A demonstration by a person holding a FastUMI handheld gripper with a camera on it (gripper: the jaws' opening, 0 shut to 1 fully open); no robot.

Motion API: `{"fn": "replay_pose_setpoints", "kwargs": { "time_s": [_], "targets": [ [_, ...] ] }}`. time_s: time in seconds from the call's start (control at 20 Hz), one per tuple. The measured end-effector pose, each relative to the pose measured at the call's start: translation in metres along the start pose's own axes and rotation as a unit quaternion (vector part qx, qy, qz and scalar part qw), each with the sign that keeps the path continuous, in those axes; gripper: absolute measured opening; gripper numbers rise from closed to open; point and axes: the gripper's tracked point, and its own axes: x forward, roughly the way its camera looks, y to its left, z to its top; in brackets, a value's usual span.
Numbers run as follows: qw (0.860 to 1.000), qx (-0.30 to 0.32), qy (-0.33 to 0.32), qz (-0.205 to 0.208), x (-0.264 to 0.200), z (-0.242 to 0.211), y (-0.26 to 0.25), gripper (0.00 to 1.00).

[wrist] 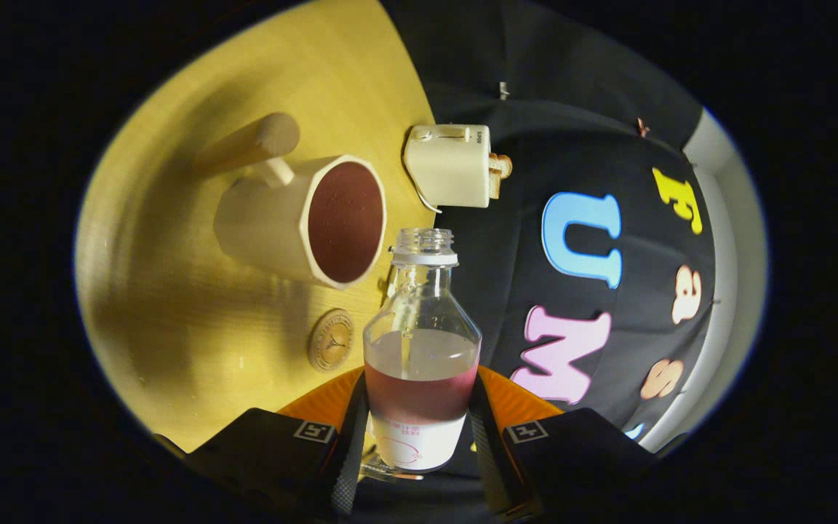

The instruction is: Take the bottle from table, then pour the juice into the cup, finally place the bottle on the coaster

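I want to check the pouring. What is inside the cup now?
The cup holds dark red juice up near its rim. Its bottom is covered by the liquid. The fingers grip the bottle.

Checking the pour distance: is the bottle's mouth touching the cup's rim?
Cannot tell. In the gripper view the bottle, clamped between the fingers, has its open mouth just beside the cup rim, but the perspective hides any gap.

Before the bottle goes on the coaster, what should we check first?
1. Grip: jaws of the gripper press both sides of the bottle: ok.
2. Juice already in the cup: ok, reddish liquid inside.
3. Bottle emptied: not ok, juice remains.
4. Cap: off, neck open, so spilling is possible: not ok.
5. Coaster bare, lying on the table beside the bottle: ok.
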Motion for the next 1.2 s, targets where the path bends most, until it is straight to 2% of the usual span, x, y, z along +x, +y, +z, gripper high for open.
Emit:
{"fn": "replay_pose_setpoints", "kwargs": {
  "time_s": [0.1, 0.2, 0.35, 0.45, 0.65, 0.8, 0.9, 1.05, 1.1, 1.2],
  "targets": [
    [0.995, 0.101, -0.004, 0.014, 0.0, 0.003, 0.007, 0.7],
    [0.983, 0.182, -0.013, 0.021, 0.002, 0.01, 0.009, 0.7],
    [0.957, 0.288, -0.021, 0.025, 0.002, 0.014, 0.012, 0.7],
    [0.928, 0.369, -0.025, 0.036, 0.0, 0.013, 0.013, 0.7],
    [0.844, 0.531, -0.058, 0.045, 0.002, 0.021, -0.002, 0.7],
    [0.784, 0.614, -0.084, 0.037, 0.001, 0.021, -0.027, 0.71],
    [0.752, 0.651, -0.1, 0.028, 0.004, 0.015, -0.045, 0.7],
    [0.716, 0.688, -0.115, 0.013, 0.018, 0.003, -0.064, 0.7],
    [0.71, 0.695, -0.113, 0.005, 0.026, -0.005, -0.067, 0.71],
    [0.707, 0.699, -0.103, -0.009, 0.048, -0.021, -0.065, 0.71]
  ]
}}
